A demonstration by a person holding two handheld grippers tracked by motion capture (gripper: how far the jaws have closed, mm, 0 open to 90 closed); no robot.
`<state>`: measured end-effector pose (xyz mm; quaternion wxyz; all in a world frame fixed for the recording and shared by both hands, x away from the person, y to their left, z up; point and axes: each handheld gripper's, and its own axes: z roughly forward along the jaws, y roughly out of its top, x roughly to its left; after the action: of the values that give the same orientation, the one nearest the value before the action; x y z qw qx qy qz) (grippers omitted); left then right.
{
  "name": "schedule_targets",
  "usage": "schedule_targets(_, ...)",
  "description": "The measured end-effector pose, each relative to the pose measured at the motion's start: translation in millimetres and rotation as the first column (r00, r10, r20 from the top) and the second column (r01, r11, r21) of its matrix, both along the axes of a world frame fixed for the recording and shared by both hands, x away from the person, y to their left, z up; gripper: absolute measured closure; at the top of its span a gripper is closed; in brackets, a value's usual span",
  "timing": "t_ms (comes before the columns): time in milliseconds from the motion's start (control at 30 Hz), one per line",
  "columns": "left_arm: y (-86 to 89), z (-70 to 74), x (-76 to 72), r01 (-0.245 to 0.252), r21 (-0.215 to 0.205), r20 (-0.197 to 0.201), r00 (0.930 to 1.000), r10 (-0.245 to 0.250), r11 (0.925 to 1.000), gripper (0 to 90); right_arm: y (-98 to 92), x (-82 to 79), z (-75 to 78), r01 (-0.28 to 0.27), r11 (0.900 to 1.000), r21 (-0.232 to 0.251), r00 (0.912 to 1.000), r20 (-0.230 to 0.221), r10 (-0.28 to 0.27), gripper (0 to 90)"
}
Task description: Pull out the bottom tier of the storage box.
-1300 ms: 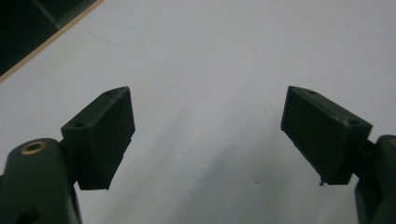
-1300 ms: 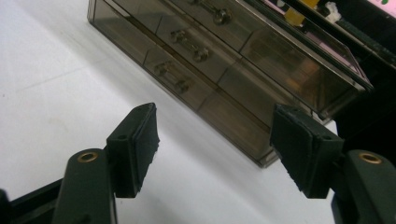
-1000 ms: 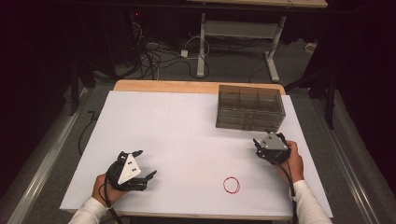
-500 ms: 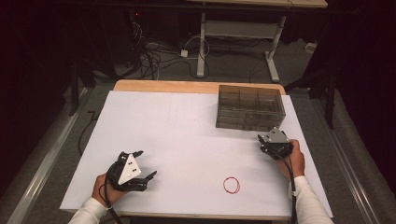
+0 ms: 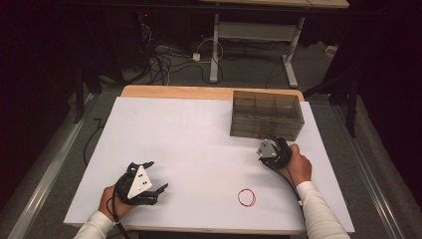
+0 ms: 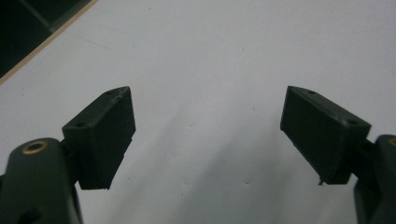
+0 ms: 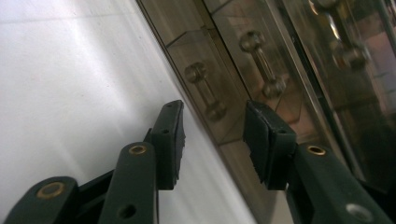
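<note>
The right gripper (image 5: 271, 144) has come up to the drawer box (image 5: 267, 114), its empty jaws narrowing toward a bar handle (image 7: 205, 93) just ahead: a drawer pull looks imminent. The left gripper (image 5: 152, 175) rests wide open, empty.

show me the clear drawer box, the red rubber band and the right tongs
smoky clear plastic drawer box (image 5: 266, 107), high view, its top panel
red rubber band ring (image 5: 247, 197), high view, on its loop
right tongs (image 7: 212, 135), right gripper view, midway between the tips
</note>
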<state>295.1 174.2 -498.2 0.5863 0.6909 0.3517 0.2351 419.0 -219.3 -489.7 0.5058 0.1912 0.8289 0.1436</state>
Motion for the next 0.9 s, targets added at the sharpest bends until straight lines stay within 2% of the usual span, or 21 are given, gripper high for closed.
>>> schedule_targets(67,-0.1,-0.1,-0.1,0.001,0.004,0.000,1.0000,-0.001,1.0000,17.3,4.8,2.9,-5.4,0.005,0.998,-0.065,0.9997,0.023,-0.003,64.2)
schedule_targets(133,-0.2,-0.7,-0.4,0.003,0.013,0.004,1.0000,-0.003,0.9999,17.2,7.8,6.3,-10.7,0.029,0.992,-0.125,0.9984,0.052,-0.023,67.4)
schedule_targets(233,-0.2,-0.9,-0.7,0.008,0.011,0.004,1.0000,-0.008,0.9999,17.3,10.8,7.5,-15.0,0.036,0.988,-0.151,0.9971,0.072,-0.025,69.6)
schedule_targets(367,-0.8,-1.1,-0.5,0.010,0.015,0.005,0.9999,-0.010,0.9998,17.3,16.6,7.4,-20.8,0.031,0.968,-0.247,0.9937,0.112,-0.003,72.2)
schedule_targets(400,-0.9,-1.2,-0.7,0.009,0.017,0.008,0.9999,-0.009,0.9998,17.3,16.6,7.4,-20.8,0.031,0.968,-0.247,0.9937,0.112,-0.003,72.2)
schedule_targets(533,-1.2,-1.3,-0.7,0.008,0.019,0.010,0.9999,-0.008,0.9998,17.3,23.7,6.4,-26.0,0.043,0.954,-0.295,0.9857,0.168,0.007,75.8)
schedule_targets(600,-1.3,-1.2,-0.9,0.009,0.017,0.010,0.9999,-0.010,0.9998,17.3,24.9,6.7,-26.7,0.040,0.952,-0.303,0.9841,0.177,0.015,76.7)
schedule_targets(633,-1.3,-1.2,-1.0,0.010,0.019,0.012,0.9999,-0.010,0.9998,17.3,26.1,6.5,-28.0,0.049,0.949,-0.310,0.9807,0.195,0.013,79.1)
schedule_targets(700,-1.6,-1.0,-1.2,0.010,0.018,0.014,0.9999,-0.010,0.9998,17.3,26.1,6.5,-27.9,0.049,0.949,-0.311,0.9807,0.195,0.013,79.2)
schedule_targets(900,-2.0,-1.8,-1.6,0.011,0.027,0.015,0.9998,-0.012,0.9996,17.3,28.0,5.8,-30.2,0.060,0.940,-0.336,0.9779,0.209,0.013,80.4)
